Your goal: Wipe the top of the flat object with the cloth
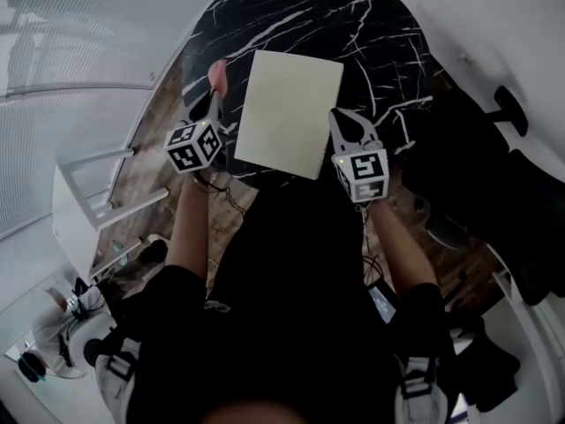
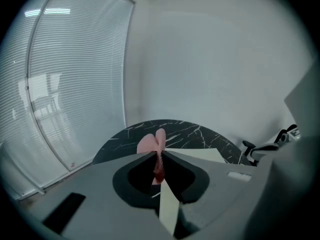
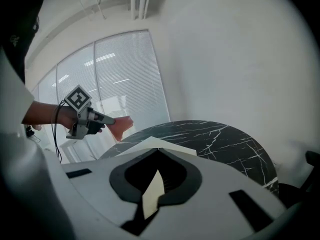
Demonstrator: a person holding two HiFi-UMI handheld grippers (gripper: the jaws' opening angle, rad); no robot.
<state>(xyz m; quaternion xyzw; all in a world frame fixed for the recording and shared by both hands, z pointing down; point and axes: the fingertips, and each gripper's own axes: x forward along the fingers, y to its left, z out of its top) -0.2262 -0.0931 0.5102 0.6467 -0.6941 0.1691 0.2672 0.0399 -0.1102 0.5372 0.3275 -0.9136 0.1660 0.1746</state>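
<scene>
Risk first: the board [image 1: 287, 113] lies loose on the black marbled bench [image 1: 300, 16], close to its near rim. We judge that a hard wipe could slide it off toward us. The left gripper [image 1: 214, 95] is clamped on the pink cloth [image 1: 217, 73], held just left of the board and not touching it; a thin pinch may slip. The right gripper [image 1: 338, 116] has its jaws together, empty, at the board's right edge. A black chair [image 1: 508, 109] stands at the right. We see nothing on the board's top.
</scene>
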